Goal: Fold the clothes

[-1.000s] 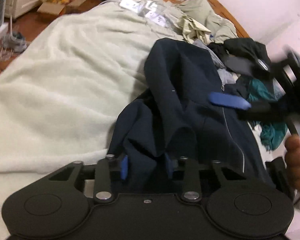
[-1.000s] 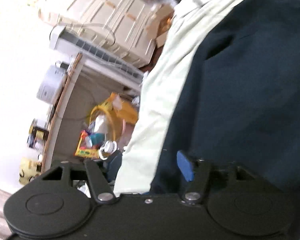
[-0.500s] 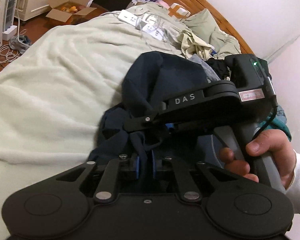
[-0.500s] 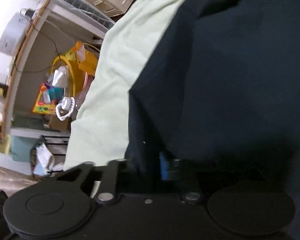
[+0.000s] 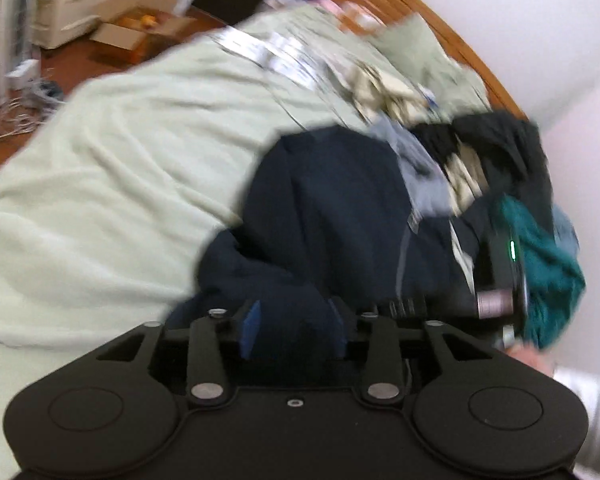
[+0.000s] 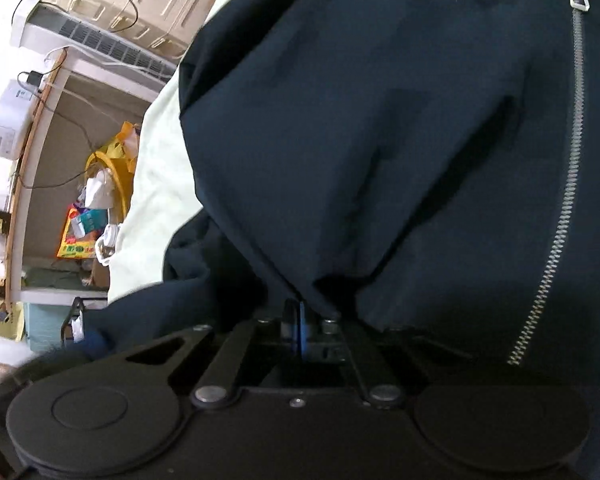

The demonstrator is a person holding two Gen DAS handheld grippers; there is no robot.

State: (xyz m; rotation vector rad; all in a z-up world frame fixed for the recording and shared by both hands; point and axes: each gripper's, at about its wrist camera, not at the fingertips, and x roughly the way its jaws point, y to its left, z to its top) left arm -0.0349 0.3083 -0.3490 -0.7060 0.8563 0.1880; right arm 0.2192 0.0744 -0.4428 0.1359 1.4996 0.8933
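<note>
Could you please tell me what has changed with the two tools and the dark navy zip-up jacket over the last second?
The right tool has just closed and is now shut on a fold of the dark navy zip-up jacket. The left tool, pinched nearly shut half a second ago, has just been opening; navy cloth sits between its blue pads. The pale green blanket and the pile of clothes stayed put.

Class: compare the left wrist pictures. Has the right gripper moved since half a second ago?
Yes. It lay across the navy jacket; now the right gripper sits at the frame's right edge, beside the teal garment.
</note>
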